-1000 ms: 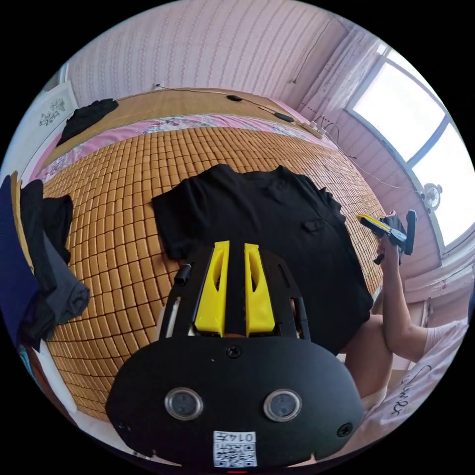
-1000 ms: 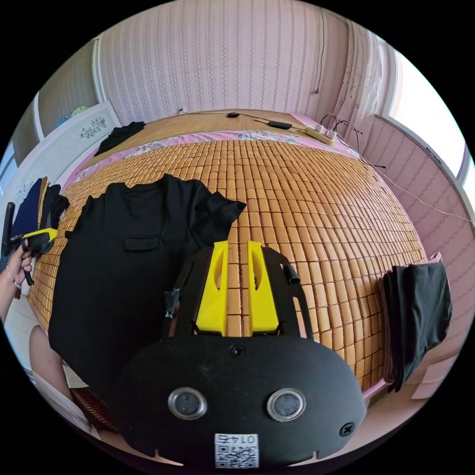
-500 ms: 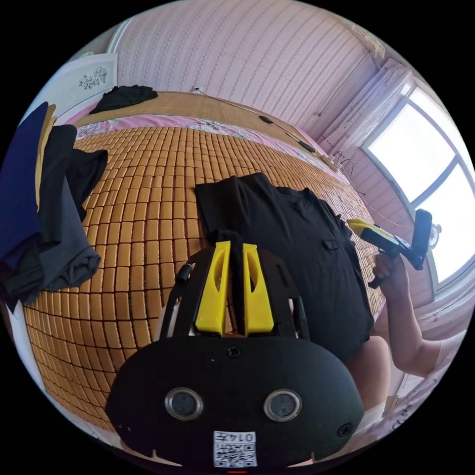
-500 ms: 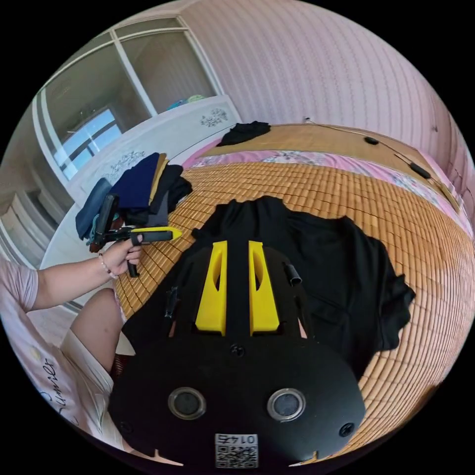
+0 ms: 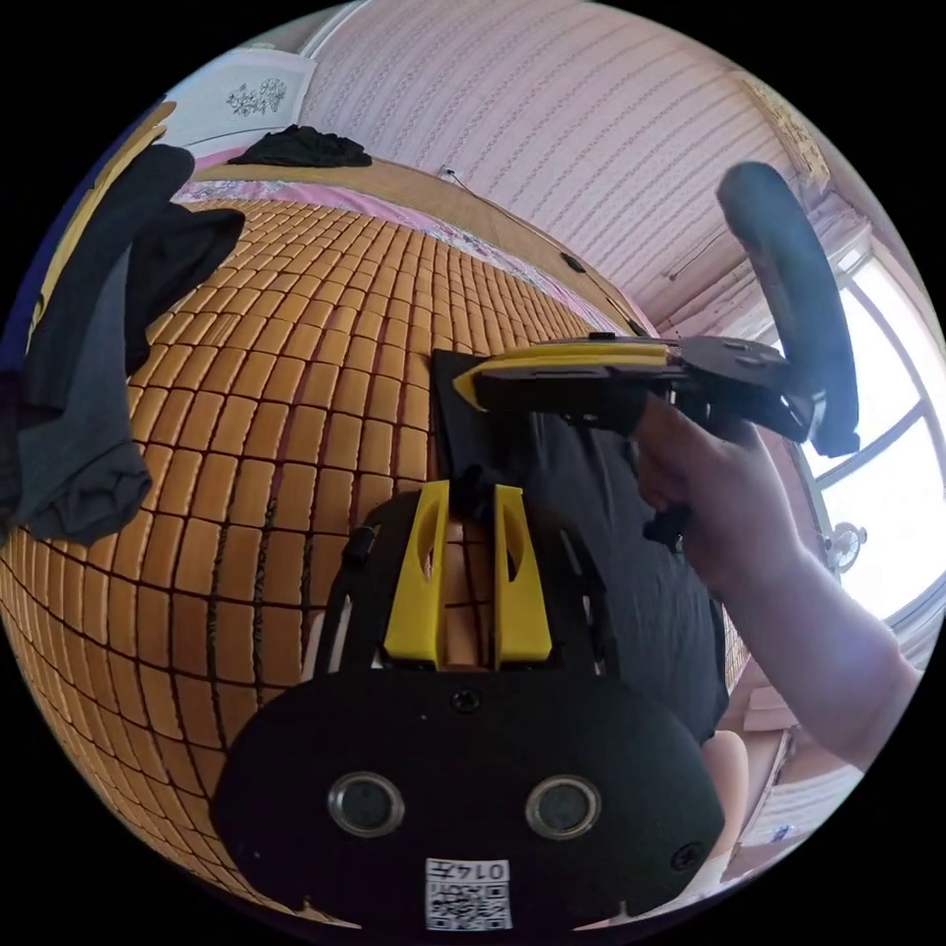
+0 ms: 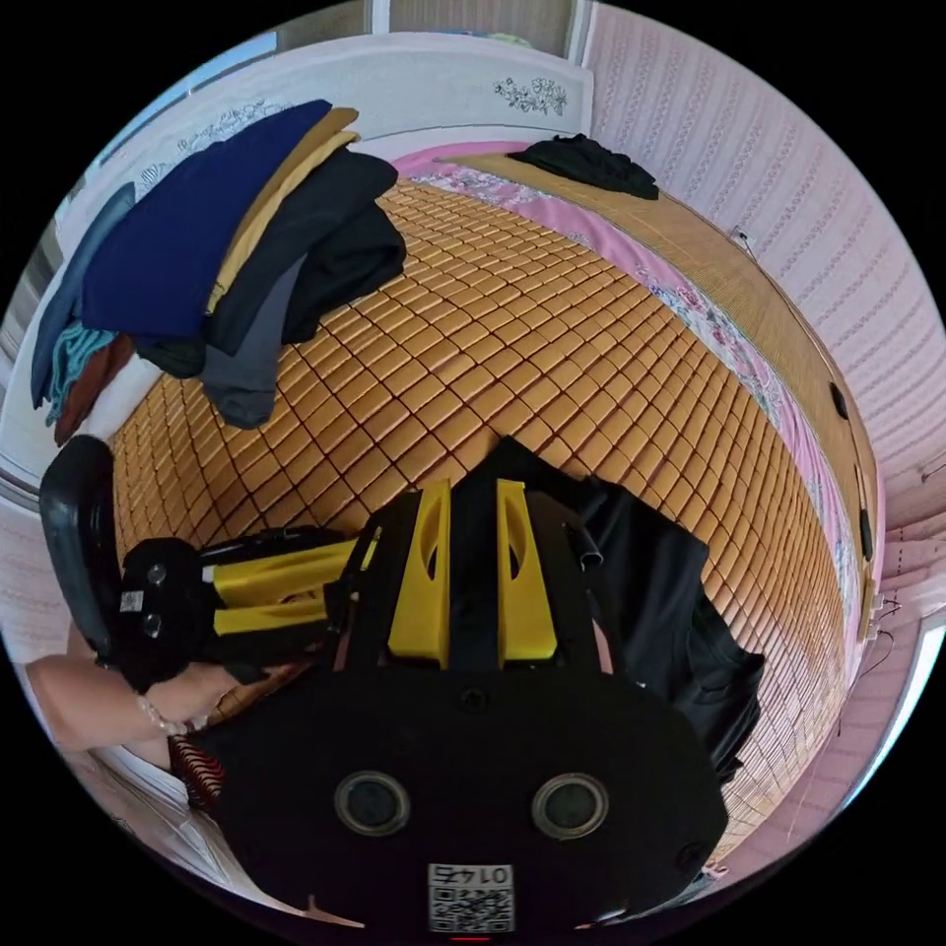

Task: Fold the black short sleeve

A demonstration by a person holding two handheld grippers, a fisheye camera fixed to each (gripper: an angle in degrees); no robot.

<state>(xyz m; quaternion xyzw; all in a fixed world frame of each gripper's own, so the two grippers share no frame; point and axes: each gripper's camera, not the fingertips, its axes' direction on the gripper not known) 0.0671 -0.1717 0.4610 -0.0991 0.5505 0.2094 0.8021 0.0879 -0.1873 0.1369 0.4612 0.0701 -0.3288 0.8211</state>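
The black short sleeve shirt (image 5: 601, 522) lies flat on the bamboo mat (image 5: 256, 394). My left gripper (image 5: 471, 491) stands open over the mat, with the shirt's near edge bunched at its tips. My right gripper (image 5: 468, 386) crosses just above it, held by a hand (image 5: 729, 503), its tip over the shirt's top corner. In the right gripper view the shirt (image 6: 650, 591) spreads to the right, and my right gripper (image 6: 474, 486) is open low over its corner, with black cloth showing in the gap. The left gripper (image 6: 340, 581) comes in from the left, jaws apart.
A pile of dark folded clothes (image 5: 89, 325) (image 6: 246, 236) sits on the mat's edge. Another black garment (image 5: 305, 148) (image 6: 591, 163) lies at the far end of the bed. A bright window (image 5: 887, 394) is on the right.
Both hands have swung in toward the shirt's left sleeve side, and the two grippers now sit close together. The right gripper, far off at the shirt's other side before, crosses over the left one.
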